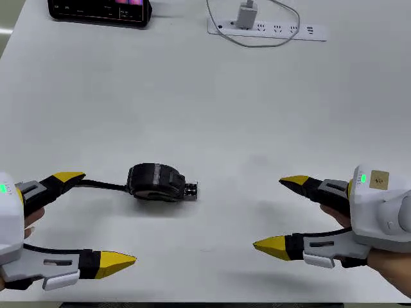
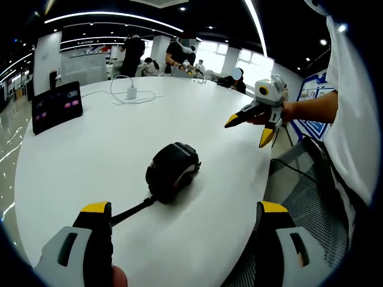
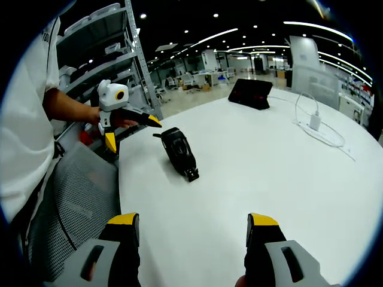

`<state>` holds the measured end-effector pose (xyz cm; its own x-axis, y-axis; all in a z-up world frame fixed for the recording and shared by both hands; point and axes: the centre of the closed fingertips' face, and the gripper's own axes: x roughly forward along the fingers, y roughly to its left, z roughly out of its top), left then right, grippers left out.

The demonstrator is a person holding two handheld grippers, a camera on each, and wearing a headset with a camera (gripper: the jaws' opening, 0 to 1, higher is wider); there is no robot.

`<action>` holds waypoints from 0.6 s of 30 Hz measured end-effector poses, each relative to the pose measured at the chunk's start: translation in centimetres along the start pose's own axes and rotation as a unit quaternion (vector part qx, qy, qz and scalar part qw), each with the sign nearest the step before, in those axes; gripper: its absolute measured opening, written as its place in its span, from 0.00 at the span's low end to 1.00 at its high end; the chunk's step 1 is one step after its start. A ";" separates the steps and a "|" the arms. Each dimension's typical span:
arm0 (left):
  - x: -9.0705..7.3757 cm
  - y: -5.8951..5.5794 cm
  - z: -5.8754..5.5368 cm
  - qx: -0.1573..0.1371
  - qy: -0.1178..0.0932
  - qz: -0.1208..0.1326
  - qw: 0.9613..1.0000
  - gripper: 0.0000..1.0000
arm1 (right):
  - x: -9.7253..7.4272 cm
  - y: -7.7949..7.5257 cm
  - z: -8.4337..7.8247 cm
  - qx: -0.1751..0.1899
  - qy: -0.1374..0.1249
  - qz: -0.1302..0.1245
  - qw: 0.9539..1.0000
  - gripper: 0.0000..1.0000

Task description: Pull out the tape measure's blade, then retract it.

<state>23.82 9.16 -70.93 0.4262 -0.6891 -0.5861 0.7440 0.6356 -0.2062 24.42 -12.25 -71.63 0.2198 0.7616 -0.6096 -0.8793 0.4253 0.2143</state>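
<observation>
A black tape measure (image 1: 156,183) lies on the white table (image 1: 212,109), its blade hook end pointing right and a black strap trailing left. The blade is inside the case. My left gripper (image 1: 103,218) stands open at the table's front left, its far jaw tip near the strap end. In the left gripper view the tape measure (image 2: 172,171) lies ahead between the jaws. My right gripper (image 1: 276,215) is open at the front right, well apart from the tape measure (image 3: 179,151), which lies ahead and left in its view.
A dark tablet (image 1: 99,11) stands at the table's far left. A white power strip (image 1: 270,27) with a plugged charger and cable lies at the far edge. A mesh chair (image 3: 78,197) sits beside the table's near edge.
</observation>
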 end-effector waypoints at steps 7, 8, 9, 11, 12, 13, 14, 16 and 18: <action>0.2 0.2 0.1 0.000 0.002 0.003 1.000 0.99 | 0.1 -0.3 -0.3 0.000 0.003 0.002 1.000 0.71; 0.3 0.3 0.1 0.001 0.002 0.003 1.000 0.99 | 0.1 -0.4 -0.3 0.000 0.003 0.001 1.000 0.71; 0.3 0.3 0.2 0.002 0.002 0.003 1.000 0.99 | 0.1 -0.5 -0.3 -0.001 0.003 0.000 1.000 0.71; 0.5 0.3 0.2 0.002 0.004 0.000 1.000 0.99 | 0.1 -0.6 -0.3 0.000 0.002 0.000 1.000 0.71; 0.5 0.3 0.2 0.004 0.005 0.000 1.000 0.99 | 0.1 -0.7 -0.3 -0.001 0.002 0.000 1.000 0.71; 0.5 0.4 0.2 0.004 0.006 0.000 1.000 0.99 | 0.1 -0.7 -0.3 -0.002 0.002 0.000 1.000 0.71; 0.5 0.4 0.2 0.004 0.006 0.000 1.000 0.99 | 0.1 -0.8 -0.3 -0.001 0.002 0.001 1.000 0.71; 0.6 0.5 0.2 0.005 0.006 0.000 1.000 0.99 | 0.1 -0.9 -0.4 -0.002 0.004 0.001 1.000 0.71; 0.6 0.5 0.3 0.006 0.007 0.000 1.000 0.99 | 0.1 -0.9 -0.4 -0.002 0.004 0.001 1.000 0.71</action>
<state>24.58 8.97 -71.20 0.4187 -0.6842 -0.5971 0.7505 0.6309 -0.1967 25.07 -12.74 -72.23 0.2145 0.7586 -0.6153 -0.8819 0.4212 0.2118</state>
